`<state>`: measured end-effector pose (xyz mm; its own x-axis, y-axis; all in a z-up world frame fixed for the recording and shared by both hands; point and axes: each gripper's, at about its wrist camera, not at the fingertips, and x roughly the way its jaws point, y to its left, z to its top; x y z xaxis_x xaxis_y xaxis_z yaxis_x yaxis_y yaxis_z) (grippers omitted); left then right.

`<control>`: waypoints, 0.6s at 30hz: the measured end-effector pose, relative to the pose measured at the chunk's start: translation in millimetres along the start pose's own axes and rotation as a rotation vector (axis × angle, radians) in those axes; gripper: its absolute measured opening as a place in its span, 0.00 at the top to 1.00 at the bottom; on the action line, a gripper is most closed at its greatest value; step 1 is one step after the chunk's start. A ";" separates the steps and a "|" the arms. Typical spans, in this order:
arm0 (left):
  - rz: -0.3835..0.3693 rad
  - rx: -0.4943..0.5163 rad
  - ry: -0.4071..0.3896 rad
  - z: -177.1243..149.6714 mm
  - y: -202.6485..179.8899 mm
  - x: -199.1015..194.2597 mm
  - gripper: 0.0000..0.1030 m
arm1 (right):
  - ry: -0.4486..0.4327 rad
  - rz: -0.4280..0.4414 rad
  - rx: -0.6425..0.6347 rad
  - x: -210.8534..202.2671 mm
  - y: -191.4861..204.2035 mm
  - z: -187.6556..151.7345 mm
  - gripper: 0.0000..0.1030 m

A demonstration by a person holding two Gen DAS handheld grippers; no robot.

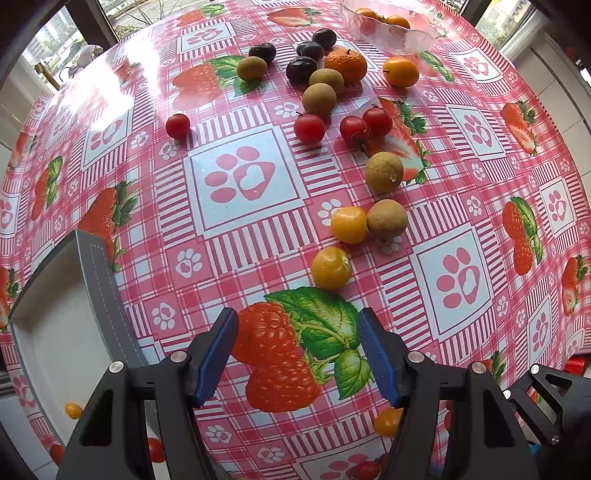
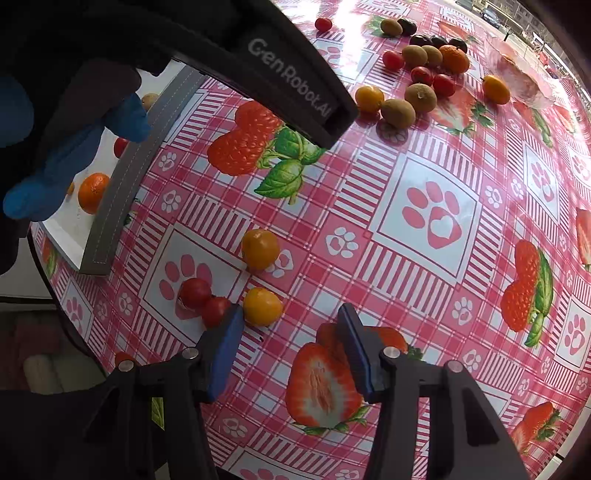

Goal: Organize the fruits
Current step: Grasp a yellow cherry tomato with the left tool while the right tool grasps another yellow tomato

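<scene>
- Sorting looks barely begun, I judge: the grey-walled tray [image 2: 110,206] with a white floor holds only a mandarin [image 2: 92,192], a cherry tomato [image 2: 120,146] and a few small fruits.
- Most fruit lies loose on the desk [image 1: 243,177]: dark plums [image 1: 301,70], brown longans [image 1: 384,171], yellow tomatoes [image 1: 330,267]; a ruffled glass bowl [image 1: 391,33] holds a few orange fruits.
- Glossy, round skins may roll on the slick plastic cloth.
- Left gripper [image 1: 297,358] and right gripper [image 2: 290,350] both hover apart and empty, blue ribbed pads showing.

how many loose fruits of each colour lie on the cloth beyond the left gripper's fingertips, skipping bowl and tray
dark purple plums: 4
brown fruits: 5
red tomatoes: 4
yellow-orange fruits: 3
mandarin: 1
total: 17
</scene>
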<state>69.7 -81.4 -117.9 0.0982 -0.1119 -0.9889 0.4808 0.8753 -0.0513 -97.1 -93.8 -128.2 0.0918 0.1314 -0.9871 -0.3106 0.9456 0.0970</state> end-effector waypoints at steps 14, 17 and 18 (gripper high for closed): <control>0.003 -0.011 -0.025 10.4 -11.7 13.2 0.48 | 0.008 0.062 0.040 12.5 8.0 51.2 0.78; -0.009 -0.008 -0.038 10.4 -13.0 12.0 0.62 | 0.011 0.067 0.081 10.3 -10.9 47.9 0.78; -0.022 -0.008 -0.040 10.2 -10.4 9.8 0.67 | 0.011 0.069 0.096 9.0 -21.2 45.7 0.78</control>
<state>74.6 -96.4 -125.6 0.1224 -0.1493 -0.9812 0.4761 0.8763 -0.0740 -46.5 -99.0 -133.3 0.0624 0.1943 -0.9789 -0.2233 0.9587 0.1761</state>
